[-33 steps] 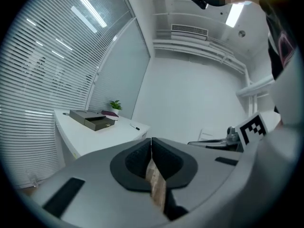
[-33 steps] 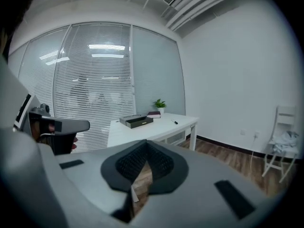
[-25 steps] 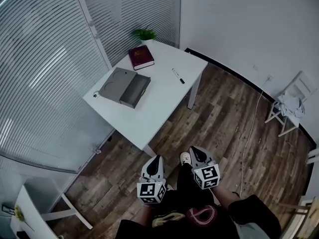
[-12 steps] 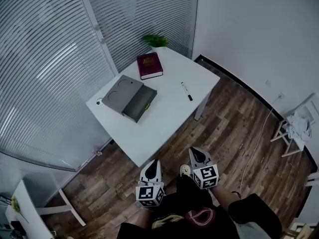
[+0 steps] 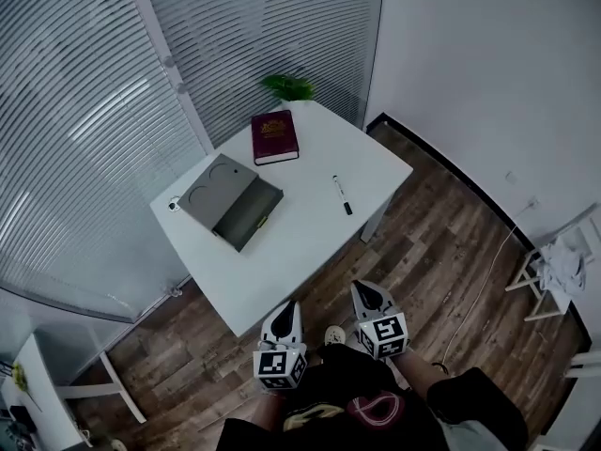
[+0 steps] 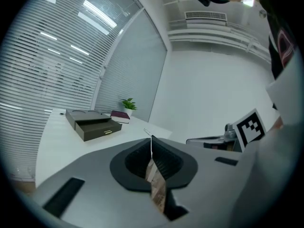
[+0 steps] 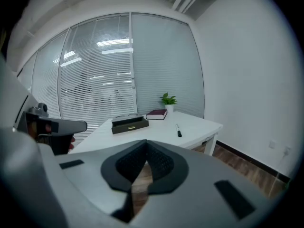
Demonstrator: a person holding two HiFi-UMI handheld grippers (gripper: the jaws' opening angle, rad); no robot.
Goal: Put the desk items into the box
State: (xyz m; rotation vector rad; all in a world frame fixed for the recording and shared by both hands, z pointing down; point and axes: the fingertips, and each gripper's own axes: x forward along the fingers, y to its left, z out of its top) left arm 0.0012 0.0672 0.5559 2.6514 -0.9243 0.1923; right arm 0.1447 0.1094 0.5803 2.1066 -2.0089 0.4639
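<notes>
Both the left tongs point(image 5: 288, 307) and the right tongs point(image 5: 362, 290) had moved nearer the surface point(image 5: 292, 238), each pressed together and empty. On it sat the box point(image 5: 231, 201), the book point(image 5: 274, 137) behind it and the pen point(image 5: 342, 195) apart.

on table point(image 5: 299, 244): box point(image 5: 230, 201) left | book point(image 5: 274, 137) behind box | pen point(image 5: 342, 195) right | plant point(image 5: 289, 87) far corner, behind book
</notes>
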